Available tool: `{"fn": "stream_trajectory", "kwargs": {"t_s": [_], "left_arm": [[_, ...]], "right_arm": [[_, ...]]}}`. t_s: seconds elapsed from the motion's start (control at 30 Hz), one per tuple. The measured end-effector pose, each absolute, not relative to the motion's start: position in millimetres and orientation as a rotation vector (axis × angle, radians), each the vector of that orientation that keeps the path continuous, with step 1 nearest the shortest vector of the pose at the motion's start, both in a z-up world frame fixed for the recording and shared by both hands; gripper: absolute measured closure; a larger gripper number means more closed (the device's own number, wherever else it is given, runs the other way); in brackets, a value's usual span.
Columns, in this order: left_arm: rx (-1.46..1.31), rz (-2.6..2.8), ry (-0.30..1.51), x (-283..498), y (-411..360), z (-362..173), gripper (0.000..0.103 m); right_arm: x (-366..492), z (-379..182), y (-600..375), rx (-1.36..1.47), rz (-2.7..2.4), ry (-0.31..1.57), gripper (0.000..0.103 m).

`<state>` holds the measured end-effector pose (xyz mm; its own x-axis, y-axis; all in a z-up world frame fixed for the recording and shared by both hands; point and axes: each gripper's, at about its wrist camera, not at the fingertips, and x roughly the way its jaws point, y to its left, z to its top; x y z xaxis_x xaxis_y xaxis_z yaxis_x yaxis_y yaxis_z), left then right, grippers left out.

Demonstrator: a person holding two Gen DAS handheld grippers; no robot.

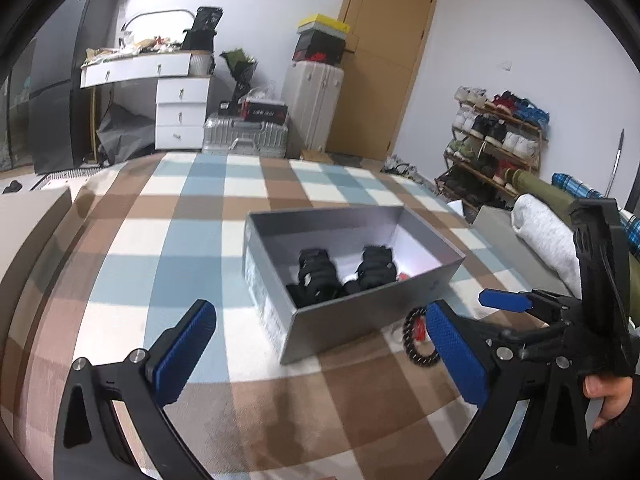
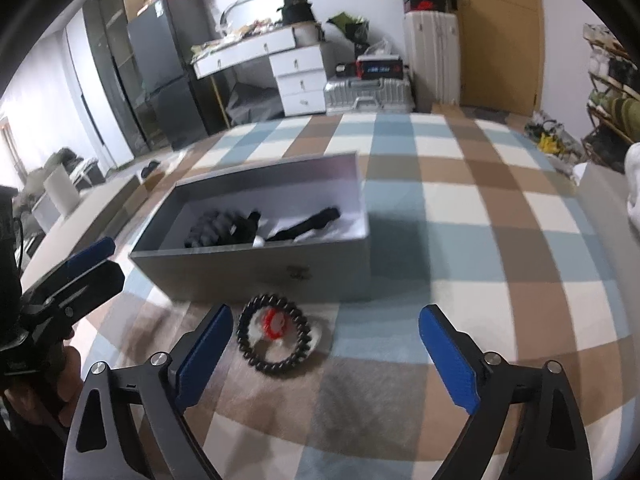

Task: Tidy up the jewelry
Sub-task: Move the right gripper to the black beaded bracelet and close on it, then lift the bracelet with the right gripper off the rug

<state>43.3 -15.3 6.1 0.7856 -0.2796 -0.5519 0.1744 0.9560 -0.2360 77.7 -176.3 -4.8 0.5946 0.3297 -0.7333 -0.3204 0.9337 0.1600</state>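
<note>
On the checked blanket (image 2: 460, 208), near its middle, sits a grey box (image 2: 256, 276) w/ lid off; inside lie black items (image 2: 224, 226), prob. straps or bands, exact type not clear. Just in front of the box's near wall, on the blanket, lies a black bead bracelet (image 2: 274, 334), flat, ring shape, w/ a small red-and-white piece (image 2: 274, 324) inside the ring; bracelet close to the box wall, contact can't be told. Right gripper (image 2: 326, 356) hangs low over the blanket, jaws spread wide, nothing between them; bracelet lies just ahead of its left blue pad, not touched. Left gripper (image 1: 320, 354) also released, jaws wide apart, empty, aimed at the box's near corner. In left wrist view the bracelet (image 1: 416, 340) is partly hidden behind that gripper's right pad, beside the box (image 1: 352, 320). Right gripper (image 1: 520, 304) shows at the right edge of that view. Bkgd: white drawers (image 2: 300, 80), suitcases (image 2: 368, 94), shoe rack (image 1: 496, 140), door (image 1: 384, 60).
</note>
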Motion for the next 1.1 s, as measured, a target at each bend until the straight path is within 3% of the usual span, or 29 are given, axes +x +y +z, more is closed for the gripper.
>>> {"fn": "stream_trajectory", "kwargs": {"t_s": [0.37, 0.63, 0.73, 0.8, 0.9, 1.1], "left_arm": [[-0.185, -0.179, 0.691, 50.9, -9.3, -4.2, 0.001], [-0.186, -0.182, 0.701, 49.3, -8.4, -5.1, 0.001], [-0.172, -0.181, 0.702, 49.0, -10.0, -5.5, 0.001], [-0.171, -0.181, 0.704, 49.0, -9.9, -5.8, 0.001], [-0.175, -0.178, 0.704, 50.0, -10.1, -5.9, 0.001], [-0.175, -0.181, 0.710, 51.3, -9.3, -6.7, 0.001]], "right_arm": [[72.4, -29.9, -141.2, -0.086, 0.387, 0.926, 0.010], [71.5, -33.0, -130.2, -0.153, 0.380, 0.922, 0.020], [70.8, -33.4, -127.2, -0.183, 0.369, 0.916, 0.030], [70.0, -31.7, -125.1, -0.187, 0.375, 0.905, 0.056], [70.0, -29.5, -125.5, -0.186, 0.380, 0.903, 0.068], [52.3, -15.8, -132.1, -0.182, 0.435, 0.856, 0.071]]}}
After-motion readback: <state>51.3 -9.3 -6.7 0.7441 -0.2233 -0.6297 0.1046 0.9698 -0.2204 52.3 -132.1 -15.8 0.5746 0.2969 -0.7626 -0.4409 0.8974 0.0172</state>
